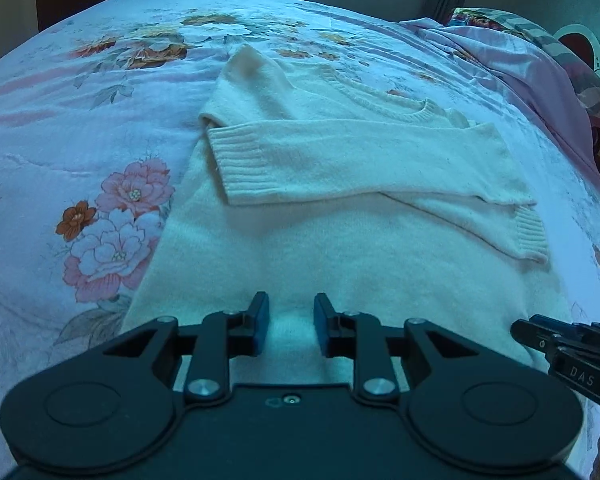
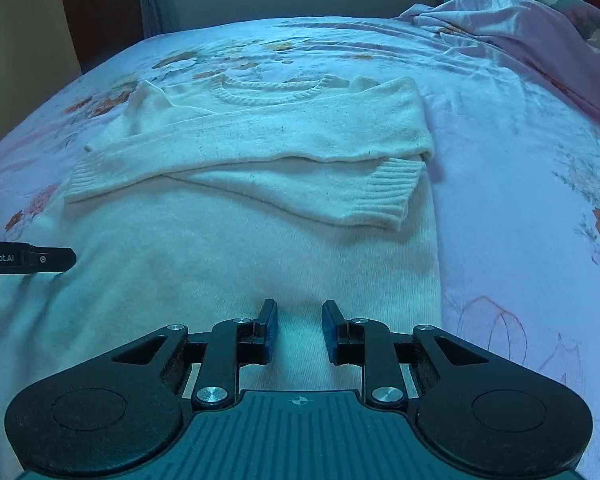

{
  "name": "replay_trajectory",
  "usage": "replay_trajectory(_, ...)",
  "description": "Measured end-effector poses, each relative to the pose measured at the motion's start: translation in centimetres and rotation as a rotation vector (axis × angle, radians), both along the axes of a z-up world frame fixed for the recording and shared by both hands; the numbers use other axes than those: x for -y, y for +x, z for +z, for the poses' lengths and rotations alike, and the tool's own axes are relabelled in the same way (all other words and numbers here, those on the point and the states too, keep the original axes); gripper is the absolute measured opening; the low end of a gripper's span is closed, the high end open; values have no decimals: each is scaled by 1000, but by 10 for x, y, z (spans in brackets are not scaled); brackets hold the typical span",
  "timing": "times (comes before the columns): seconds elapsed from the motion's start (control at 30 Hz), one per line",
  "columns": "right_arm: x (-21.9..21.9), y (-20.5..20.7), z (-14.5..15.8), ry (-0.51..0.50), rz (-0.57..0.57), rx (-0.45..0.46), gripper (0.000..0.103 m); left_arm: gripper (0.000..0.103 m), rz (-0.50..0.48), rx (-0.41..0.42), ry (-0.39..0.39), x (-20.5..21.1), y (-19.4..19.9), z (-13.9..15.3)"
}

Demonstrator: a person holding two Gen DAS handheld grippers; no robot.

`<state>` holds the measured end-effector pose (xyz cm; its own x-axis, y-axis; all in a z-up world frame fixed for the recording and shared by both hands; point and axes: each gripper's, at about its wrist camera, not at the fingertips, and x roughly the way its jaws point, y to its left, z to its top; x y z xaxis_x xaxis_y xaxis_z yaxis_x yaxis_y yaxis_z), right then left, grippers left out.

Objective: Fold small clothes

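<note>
A small cream knitted sweater [image 1: 320,200] lies flat on the bed, collar away from me, both sleeves folded across the chest. It also shows in the right wrist view [image 2: 240,240]. My left gripper [image 1: 290,308] is open and empty, hovering over the sweater's lower left hem area. My right gripper [image 2: 300,314] is open and empty over the lower right hem area. The right gripper's side shows at the right edge of the left wrist view [image 1: 560,344]. The left gripper's fingertip shows at the left edge of the right wrist view [image 2: 48,260].
The bed is covered by a pale floral sheet [image 1: 100,200]. A crumpled pink quilt [image 2: 540,40] and a patterned pillow [image 1: 540,40] lie at the far right. A wall and a dark door [image 2: 100,12] stand beyond the bed.
</note>
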<state>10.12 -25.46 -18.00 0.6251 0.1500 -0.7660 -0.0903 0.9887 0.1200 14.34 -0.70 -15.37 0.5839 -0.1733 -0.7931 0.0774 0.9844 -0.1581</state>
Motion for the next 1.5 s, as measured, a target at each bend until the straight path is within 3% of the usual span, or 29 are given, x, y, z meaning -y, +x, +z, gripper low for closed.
replay_trajectory(0.13, 0, -34, -1, 3, -3, 8, 31, 23, -3, -1, 19, 2, -17, 1)
replay_trajectory(0.4, 2, -83, 2, -6, -21, 21, 31, 26, -24, 2, 38, 3, -48, 2)
replay_trajectory(0.77, 4, -123, 7, -9, -53, 24, 31, 26, -44, -2, -12, -14, -90, 7)
replay_trajectory(0.87, 10, -137, 18, 40, -88, 52, 32, 28, -46, 11, -25, -21, -104, 13)
replay_trajectory(1.2, 17, -166, 13, 19, -81, 10, 32, 30, -52, 17, 11, -43, -135, 14)
replay_trajectory(1.5, 39, -199, 8, 54, -135, -56, 32, 32, 27, 19, 14, -81, -161, 19)
